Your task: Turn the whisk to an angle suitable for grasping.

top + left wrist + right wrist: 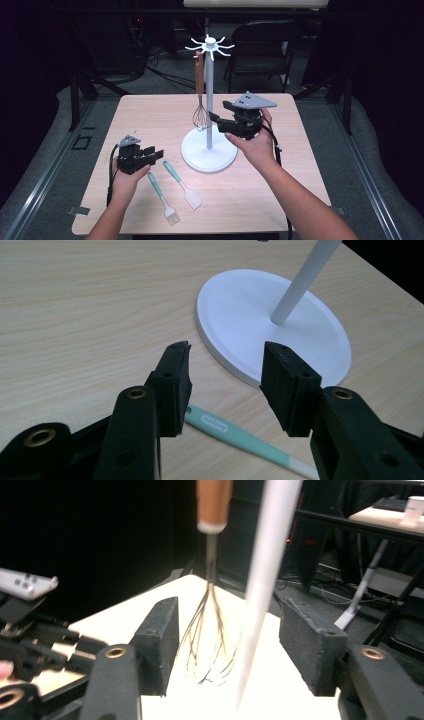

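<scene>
Whisk (207, 630) hangs from the white stand (209, 150) just beyond the right gripper (227, 645), jaws open and empty; left gripper (227, 385) gapes over the pale wood counter (150, 115) amid dark surroundings.

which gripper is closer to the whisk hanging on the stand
Right. The right gripper is level with the whisk, open, just beside its wire head by the pole. The left gripper rests low on the table, well off toward the near left, over the teal-handled tools.

In the right gripper view, the stand pole (262, 587) between the open jaws is blurred, and the whisk (210, 625) handle is cut off at the top edge.
</scene>
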A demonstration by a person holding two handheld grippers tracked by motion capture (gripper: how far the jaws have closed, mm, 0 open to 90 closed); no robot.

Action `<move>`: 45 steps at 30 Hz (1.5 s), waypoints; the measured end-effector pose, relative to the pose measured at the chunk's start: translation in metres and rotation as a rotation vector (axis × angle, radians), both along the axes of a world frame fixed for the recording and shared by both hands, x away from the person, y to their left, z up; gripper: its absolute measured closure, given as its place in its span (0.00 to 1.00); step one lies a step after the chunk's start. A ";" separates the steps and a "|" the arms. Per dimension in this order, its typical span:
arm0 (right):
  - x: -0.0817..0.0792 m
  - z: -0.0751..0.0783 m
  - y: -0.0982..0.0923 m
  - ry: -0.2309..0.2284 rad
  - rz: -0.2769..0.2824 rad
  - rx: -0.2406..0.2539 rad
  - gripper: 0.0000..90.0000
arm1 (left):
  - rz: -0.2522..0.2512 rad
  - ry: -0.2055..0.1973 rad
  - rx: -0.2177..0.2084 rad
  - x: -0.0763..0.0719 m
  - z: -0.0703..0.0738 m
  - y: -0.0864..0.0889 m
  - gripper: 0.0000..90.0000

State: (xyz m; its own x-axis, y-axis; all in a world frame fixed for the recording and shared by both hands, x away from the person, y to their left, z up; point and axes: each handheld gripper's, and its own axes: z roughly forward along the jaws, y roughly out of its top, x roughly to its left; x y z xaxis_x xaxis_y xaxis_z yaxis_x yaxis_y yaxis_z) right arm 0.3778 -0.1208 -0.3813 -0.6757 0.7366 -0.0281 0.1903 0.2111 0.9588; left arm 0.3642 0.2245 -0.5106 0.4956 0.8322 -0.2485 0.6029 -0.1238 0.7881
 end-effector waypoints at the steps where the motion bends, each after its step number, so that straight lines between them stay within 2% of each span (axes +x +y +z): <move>1: -0.001 -0.004 0.001 0.004 0.007 -0.002 0.44 | 0.000 0.001 0.000 0.000 0.000 0.000 0.60; 7: -0.007 -0.024 0.009 0.024 0.033 0.004 0.41 | 0.008 0.002 -0.002 0.000 0.000 0.002 0.60; 14: -0.008 -0.047 0.019 0.115 0.042 -0.043 0.37 | 0.007 0.006 0.000 0.000 0.000 0.003 0.59; 17: -0.010 -0.056 0.022 0.129 0.043 -0.063 0.36 | 0.011 0.002 -0.004 0.001 0.000 0.004 0.59; 21: -0.011 -0.068 0.027 0.180 0.060 -0.065 0.36 | 0.015 0.001 -0.004 0.001 0.000 0.004 0.59; 32: -0.013 -0.098 0.036 0.249 0.097 -0.166 0.49 | 0.017 0.007 -0.005 0.001 0.000 0.005 0.59; 34: -0.013 -0.104 0.038 0.266 0.106 -0.186 0.50 | 0.019 0.006 -0.006 0.001 0.000 0.005 0.59; 37: -0.015 -0.114 0.045 0.294 0.106 -0.182 0.50 | 0.018 0.005 -0.007 0.001 0.000 0.005 0.59; 42: -0.018 -0.130 0.055 0.329 0.129 -0.223 0.49 | 0.023 0.000 -0.006 0.001 0.000 0.005 0.58; 45: -0.019 -0.139 0.061 0.368 0.139 -0.247 0.50 | 0.028 -0.001 -0.002 0.001 0.000 0.005 0.57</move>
